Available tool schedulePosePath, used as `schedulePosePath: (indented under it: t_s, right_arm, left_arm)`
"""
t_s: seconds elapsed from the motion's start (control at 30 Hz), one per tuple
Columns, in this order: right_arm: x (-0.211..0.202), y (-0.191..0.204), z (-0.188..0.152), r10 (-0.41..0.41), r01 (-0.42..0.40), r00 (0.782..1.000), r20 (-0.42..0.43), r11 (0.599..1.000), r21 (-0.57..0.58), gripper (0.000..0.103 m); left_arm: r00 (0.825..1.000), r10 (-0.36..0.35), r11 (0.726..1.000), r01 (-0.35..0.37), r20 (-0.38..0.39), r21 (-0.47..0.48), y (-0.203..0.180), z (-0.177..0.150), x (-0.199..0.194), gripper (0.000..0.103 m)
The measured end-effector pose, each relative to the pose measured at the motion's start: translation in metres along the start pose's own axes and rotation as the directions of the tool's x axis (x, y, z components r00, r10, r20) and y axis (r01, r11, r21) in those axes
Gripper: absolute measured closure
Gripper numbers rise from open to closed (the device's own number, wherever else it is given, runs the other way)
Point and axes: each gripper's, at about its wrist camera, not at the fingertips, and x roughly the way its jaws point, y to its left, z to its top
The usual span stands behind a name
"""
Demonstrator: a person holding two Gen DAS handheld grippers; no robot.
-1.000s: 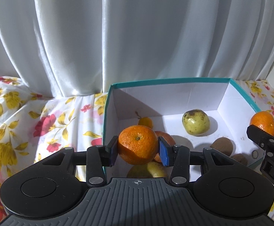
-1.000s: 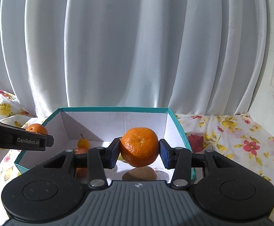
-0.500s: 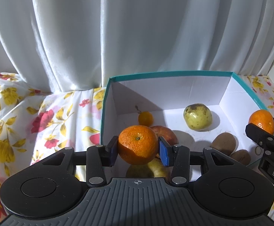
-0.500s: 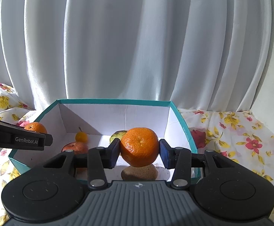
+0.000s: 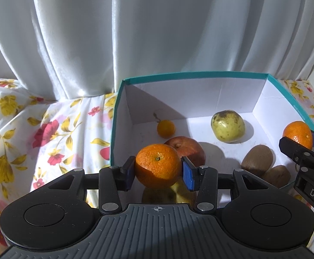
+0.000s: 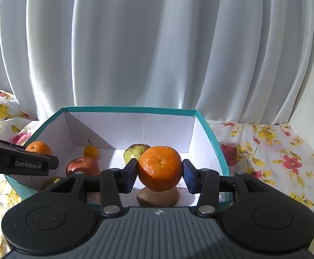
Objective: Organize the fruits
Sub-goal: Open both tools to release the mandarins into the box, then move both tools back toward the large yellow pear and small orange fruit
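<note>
Holding one orange apiece, both grippers hang over the teal box (image 5: 297,102) with the fruit pinched at its widest girth. The left gripper (image 5: 158,173) has its jaws clenched on the left orange (image 5: 157,165), above the near left part of the box, over a yellow-green fruit (image 5: 178,194) that is mostly hidden. The right gripper (image 6: 159,175) has its jaws clenched on the right orange (image 6: 160,168), directly above a kiwi (image 6: 158,196) on the box floor.

To set them down well, I would lower each orange toward bare white floor rather than onto fruit below, since a round orange let go on another round fruit would likely roll. For the left, the open patch between the red apple (image 5: 187,149) and the pear (image 5: 227,126) looks suitable. Jaws should open only once the orange rests.

Counted from near to far: two oranges, both held; one partly hidden yellow-green fruit; two kiwis side by side; one red apple; one small orange fruit with a stem (image 5: 166,127); one pear. Beyond lie the flowered cloth (image 5: 49,133) and the white curtain (image 5: 157,32).
</note>
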Motion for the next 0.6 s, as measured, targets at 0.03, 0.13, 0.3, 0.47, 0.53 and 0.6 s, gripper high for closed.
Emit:
schedulePosePath:
  t_s: [0.03,0.13,0.3,0.47,0.53,0.6]
  right_arm:
    - [0.001,0.0,0.0,0.002,-0.002,1.0,-0.002,1.0,0.0,0.058]
    - [0.0,0.0,-0.001,0.001,-0.001,1.0,0.011,1.0,0.012,0.052]
    - [-0.015,-0.005,-0.002,-0.035,0.033,0.996,0.079,0.999,0.036,0.016]
    - [-0.037,-0.012,-0.017,-0.019,0.009,0.994,0.107,0.996,0.094,0.004]
    - [-0.045,-0.013,-0.029,-0.008,-0.003,0.996,0.092,0.993,0.12,0.003]
    - [-0.051,-0.013,-0.043,0.001,-0.012,0.997,0.071,0.989,0.151,0.003]
  left_arm:
    - [1.0,-0.007,1.0,0.007,0.013,0.003,0.0,-0.001,-0.001,0.052]
    - [0.998,-0.012,1.0,0.012,0.066,0.002,-0.001,-0.002,-0.01,0.031]
    - [0.988,-0.04,0.999,0.039,0.15,0.007,0.003,-0.01,-0.032,0.026]
    - [0.975,-0.063,0.998,0.062,0.212,0.011,0.01,-0.03,-0.057,0.022]
    - [0.969,-0.066,0.998,0.066,0.237,0.011,0.012,-0.04,-0.066,0.02]
    - [0.964,-0.082,0.997,0.078,0.253,0.025,0.01,-0.049,-0.072,0.017]
